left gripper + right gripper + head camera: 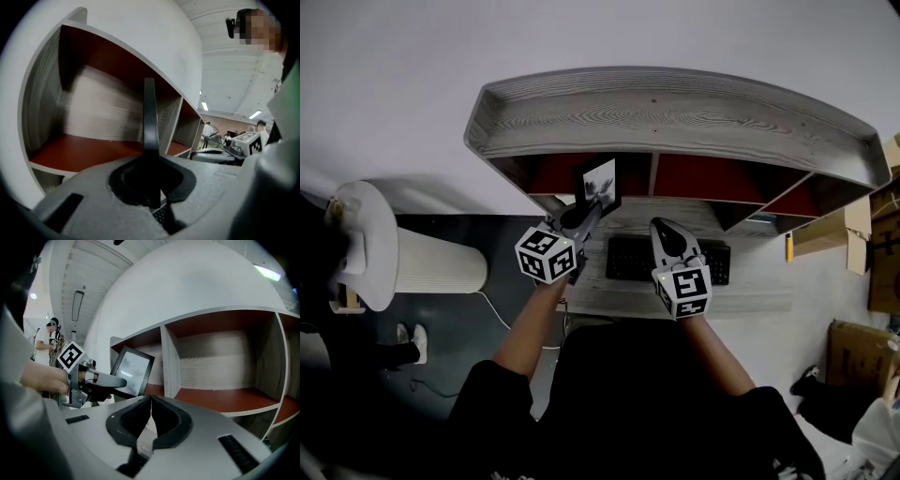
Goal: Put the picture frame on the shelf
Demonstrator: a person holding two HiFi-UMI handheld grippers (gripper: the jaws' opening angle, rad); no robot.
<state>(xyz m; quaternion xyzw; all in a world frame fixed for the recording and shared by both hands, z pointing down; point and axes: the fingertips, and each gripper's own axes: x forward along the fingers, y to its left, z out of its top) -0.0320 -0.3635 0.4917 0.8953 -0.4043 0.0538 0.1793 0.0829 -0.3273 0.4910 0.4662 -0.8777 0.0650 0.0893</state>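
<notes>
The left hand-held gripper [584,217] is grasping the picture frame [600,184] by its edge and holding it upright in the air, just before the left compartment of the shelf [675,112] at 12 o'clock. In my judgement, setting it down and letting go are remaining. The right hand-held gripper [667,234] is hanging clenched and empty at 3 o'clock of the left one.

1. A black keyboard [628,260] lies on the pale wood-grain bench [759,295].
2. A white ribbed cylinder [441,267] stands on the dark floor [502,239], left of the bench.
3. A thin white cable [494,309] runs across the floor near the cylinder's base.
4. A white shoe [419,342] sits lower left.
5. Cardboard boxes [836,234] are stacked at the right.
6. In the right gripper view, a person in a white shirt [45,345] stands far off.
</notes>
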